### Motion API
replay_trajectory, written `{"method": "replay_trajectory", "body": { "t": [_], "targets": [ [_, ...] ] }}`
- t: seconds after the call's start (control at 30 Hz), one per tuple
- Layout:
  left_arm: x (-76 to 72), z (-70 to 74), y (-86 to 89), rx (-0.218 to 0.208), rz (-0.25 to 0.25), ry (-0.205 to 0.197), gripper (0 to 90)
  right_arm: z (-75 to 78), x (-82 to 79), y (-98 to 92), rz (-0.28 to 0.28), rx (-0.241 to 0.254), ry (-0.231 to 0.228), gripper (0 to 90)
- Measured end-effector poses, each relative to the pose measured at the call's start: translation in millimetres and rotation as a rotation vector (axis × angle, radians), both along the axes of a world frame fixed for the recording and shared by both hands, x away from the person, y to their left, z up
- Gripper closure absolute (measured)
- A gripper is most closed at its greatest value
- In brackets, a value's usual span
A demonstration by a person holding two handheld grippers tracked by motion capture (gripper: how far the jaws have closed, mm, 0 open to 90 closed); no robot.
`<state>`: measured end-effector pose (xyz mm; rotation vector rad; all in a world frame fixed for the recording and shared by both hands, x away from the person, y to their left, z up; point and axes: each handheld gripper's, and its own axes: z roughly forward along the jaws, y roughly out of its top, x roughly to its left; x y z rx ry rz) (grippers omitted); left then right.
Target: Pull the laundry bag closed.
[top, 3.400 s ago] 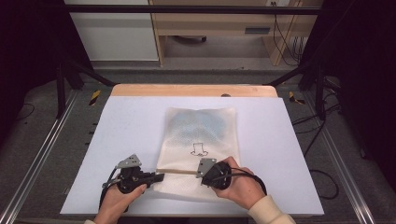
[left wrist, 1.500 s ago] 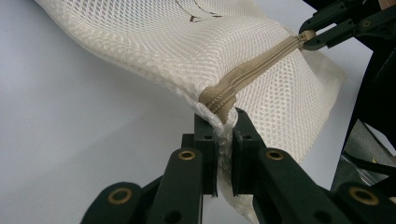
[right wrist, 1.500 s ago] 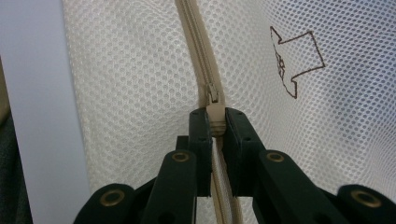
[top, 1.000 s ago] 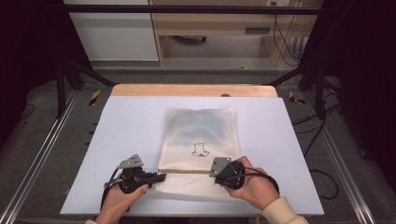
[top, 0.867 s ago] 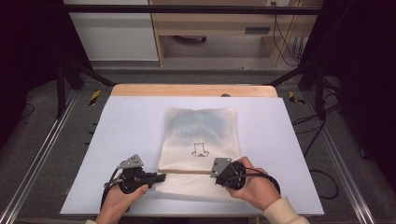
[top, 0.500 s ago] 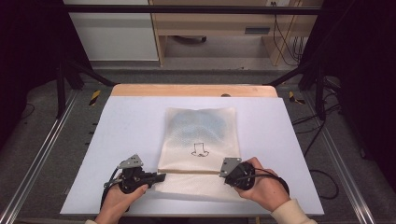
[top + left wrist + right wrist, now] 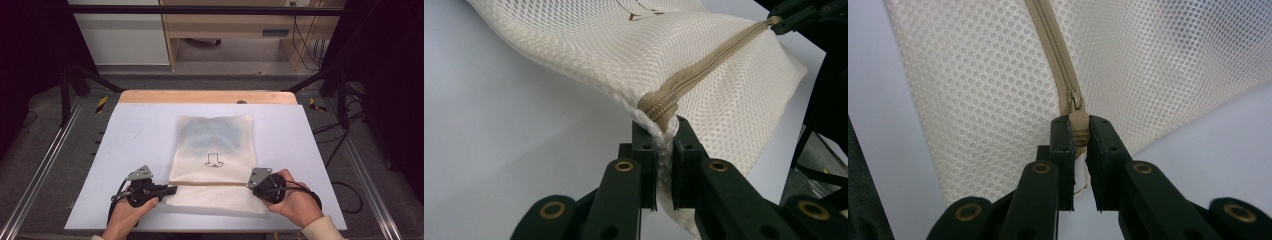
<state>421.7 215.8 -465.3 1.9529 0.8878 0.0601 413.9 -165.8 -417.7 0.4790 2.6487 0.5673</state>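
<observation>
white mesh laundry bag [image 7: 215,150] lies flat at table [image 7: 130,130] centre, rectangular, soft honeycomb weave, faint blue contents showing thru upper half, small black outline print near the middle. tan zipper [image 7: 210,183] runs straight across the bag's lower part, from 9 to 3 o'clock, taut between the two grippers.

left gripper [image 7: 172,189], at abt 8 o'clock of the bag, black hard plastic w/ brass rivets, jaws clenched on the zipper's end + bunched mesh at the bag's left edge [image 7: 659,112]; fabric lifts and ridges there.

right gripper [image 7: 250,186], at abt 4 o'clock of the bag, jaws pinched on the tan zipper pull tab [image 7: 1079,122], metal slider just above the tips. mesh here looks finer, round holes, slightly domed.

table top is smooth, pale lavender-white, matte, wooden strip at its 12 o'clock edge.
</observation>
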Motion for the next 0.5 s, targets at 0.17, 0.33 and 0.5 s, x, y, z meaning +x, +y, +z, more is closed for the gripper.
{"method": "replay_trajectory", "body": {
  "t": [0.17, 0.33, 0.5],
  "targets": [
    [0.0, -0.1, 0.1, 0.001, 0.001, 0.000, 83.5, 1.0, -0.5, -2.3, -0.005, 0.000, 0.002, 82.0],
    [0.0, 0.1, 0.6, -0.003, 0.003, 0.001, 83.5, 0.4, -0.2, -1.5, -0.005, -0.002, 0.007, 82.0],
    [0.1, 0.3, 0.5, -0.003, 0.003, 0.001, 83.5, 1.3, 0.4, -3.4, 0.000, -0.003, 0.004, 82.0]
  ]
}}
